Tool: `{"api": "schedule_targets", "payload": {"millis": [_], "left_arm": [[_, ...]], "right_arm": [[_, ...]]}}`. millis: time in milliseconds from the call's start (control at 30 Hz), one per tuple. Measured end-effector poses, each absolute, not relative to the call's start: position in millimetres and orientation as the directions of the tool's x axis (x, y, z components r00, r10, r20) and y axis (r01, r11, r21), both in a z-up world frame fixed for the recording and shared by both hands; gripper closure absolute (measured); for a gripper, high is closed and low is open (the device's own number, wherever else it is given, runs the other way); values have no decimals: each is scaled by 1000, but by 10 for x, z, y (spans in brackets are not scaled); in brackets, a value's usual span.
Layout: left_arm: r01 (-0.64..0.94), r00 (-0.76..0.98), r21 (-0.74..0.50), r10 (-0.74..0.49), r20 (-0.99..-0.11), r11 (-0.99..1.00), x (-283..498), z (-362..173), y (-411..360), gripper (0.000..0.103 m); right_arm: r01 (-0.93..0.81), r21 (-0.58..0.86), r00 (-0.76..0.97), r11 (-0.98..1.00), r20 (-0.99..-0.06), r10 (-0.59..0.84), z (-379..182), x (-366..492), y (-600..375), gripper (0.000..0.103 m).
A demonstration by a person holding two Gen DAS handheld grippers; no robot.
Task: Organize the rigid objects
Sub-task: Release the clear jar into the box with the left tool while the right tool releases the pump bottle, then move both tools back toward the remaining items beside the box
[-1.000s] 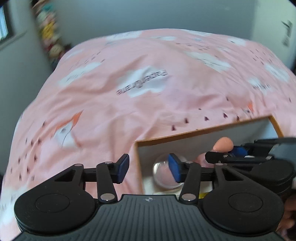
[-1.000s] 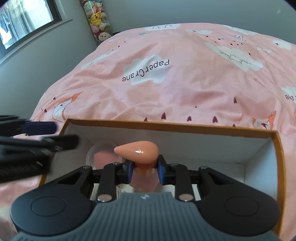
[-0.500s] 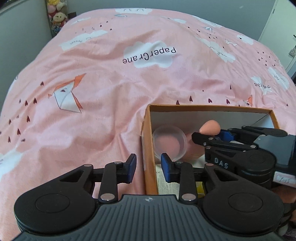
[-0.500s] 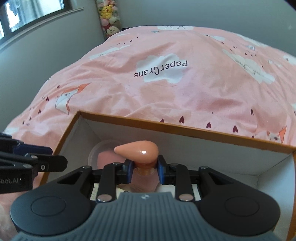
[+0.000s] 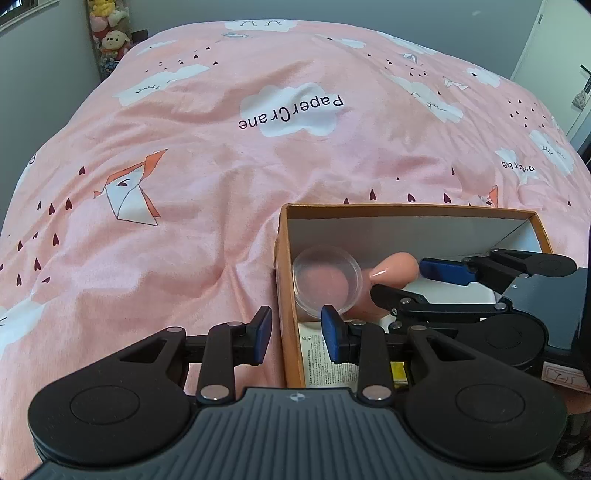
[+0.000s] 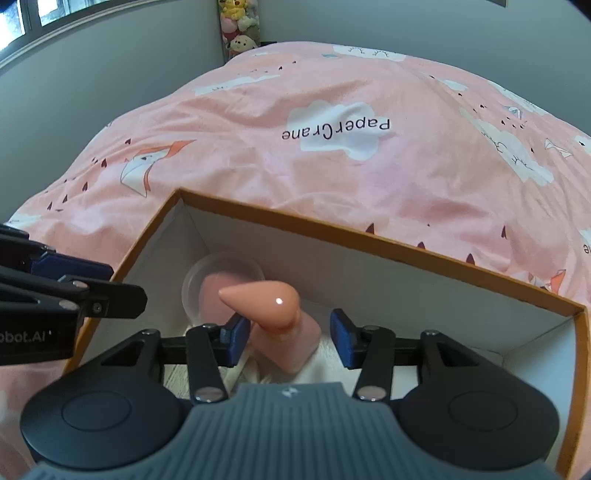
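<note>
An orange-rimmed cardboard box [image 5: 406, 210] [image 6: 369, 236] with white inner walls lies on the bed. Inside, a clear round container [image 5: 325, 282] [image 6: 207, 280] sits in the far left corner. Beside it stands a pink pump bottle [image 6: 291, 339] with a peach spout [image 5: 397, 267]. My right gripper [image 6: 286, 341] [image 5: 399, 282] is inside the box with its jaws opening; the bottle stands between the pads, and neither presses on it. My left gripper [image 5: 297, 334] [image 6: 125, 286] straddles the box's left wall, open, with a gap on each side.
A pink quilt [image 5: 221, 184] printed with clouds and paper cranes covers the bed around the box. A printed leaflet [image 5: 314, 354] lies on the box floor. Plush toys [image 5: 109, 40] fill the far corner by the grey wall. A window [image 6: 22, 18] is up left.
My right jaws have spread off the pump bottle, which now stands free. My left jaws narrowed and shifted from inside the box to astride its left wall.
</note>
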State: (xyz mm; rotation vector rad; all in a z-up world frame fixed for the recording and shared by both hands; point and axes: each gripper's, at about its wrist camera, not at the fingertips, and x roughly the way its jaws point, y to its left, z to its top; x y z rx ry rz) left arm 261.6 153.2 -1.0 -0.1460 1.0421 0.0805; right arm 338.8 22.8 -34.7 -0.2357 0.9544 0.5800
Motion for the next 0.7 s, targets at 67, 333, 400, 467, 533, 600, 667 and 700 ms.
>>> {"api": "schedule_targets", "payload": {"millis": [67, 333, 400, 467, 533, 600, 667, 700], "left_arm": [[-135, 508, -76, 4, -861, 988, 2591, 12, 1521, 66], [-114, 544, -70, 3, -839, 991, 2412, 186, 1396, 66], [-112, 555, -68, 5, -832, 991, 2343, 241, 1359, 66], [-104, 573, -67, 4, -819, 992, 2248, 304, 1315, 66], [-93, 603, -60, 8, -798, 994, 2130, 379, 1255, 66], [-81, 637, -45, 17, -771, 996, 1991, 446, 1180, 66], [-63, 661, -32, 17, -750, 997, 1849, 497, 1102, 66], [-56, 668, -36, 11, -744, 998, 1774, 516, 1071, 66]], "right_arm": [[-557, 53, 444, 829, -824, 351, -318, 3368, 198, 49], [-557, 35, 449, 830, -828, 336, -143, 3150, 89, 43], [-559, 40, 447, 828, -827, 341, -92, 3068, 57, 42], [-562, 44, 446, 826, -824, 348, -34, 2970, 18, 41], [-566, 48, 451, 823, -818, 358, 39, 2851, -28, 41], [-567, 57, 457, 822, -808, 372, 116, 2724, -85, 40], [-566, 75, 462, 821, -796, 391, 188, 2582, -153, 39], [-566, 82, 462, 821, -792, 398, 223, 2508, -191, 39]]}}
